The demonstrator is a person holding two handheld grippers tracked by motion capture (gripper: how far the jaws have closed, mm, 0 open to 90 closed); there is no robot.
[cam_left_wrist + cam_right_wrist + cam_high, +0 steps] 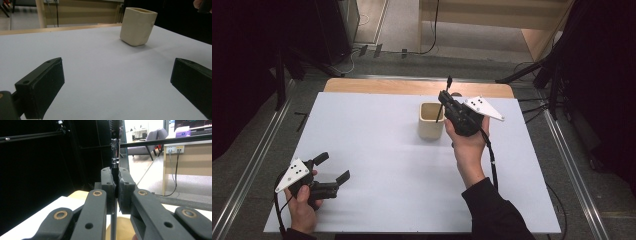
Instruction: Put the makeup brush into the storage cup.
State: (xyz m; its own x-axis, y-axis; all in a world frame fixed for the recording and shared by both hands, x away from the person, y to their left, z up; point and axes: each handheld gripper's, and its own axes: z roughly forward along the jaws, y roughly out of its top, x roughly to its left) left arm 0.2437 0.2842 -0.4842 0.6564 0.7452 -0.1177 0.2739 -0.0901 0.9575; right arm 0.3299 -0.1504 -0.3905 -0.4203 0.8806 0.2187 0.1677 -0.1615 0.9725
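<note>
A cream cup [431,121] stands upright on the white table [377,170], right of centre toward the back. My right gripper [444,97] hovers at the cup's right rim, shut on a thin black pen [448,81] that stands nearly upright, its lower end reaching into the cup's mouth. In the right gripper view the pen [114,157] is pinched between the jaws of the gripper [116,182], with the cup [123,227] below. My left gripper [333,166] rests low at the table's front left, open and holding nothing. From the left gripper view [117,82] the cup [137,26] stands far ahead.
A wooden strip [412,87] borders the table's far edge. Metal rails [257,150] run along both sides of the table on the floor. A wooden desk [532,20] and cables lie beyond the back edge. Dark curtains flank both sides.
</note>
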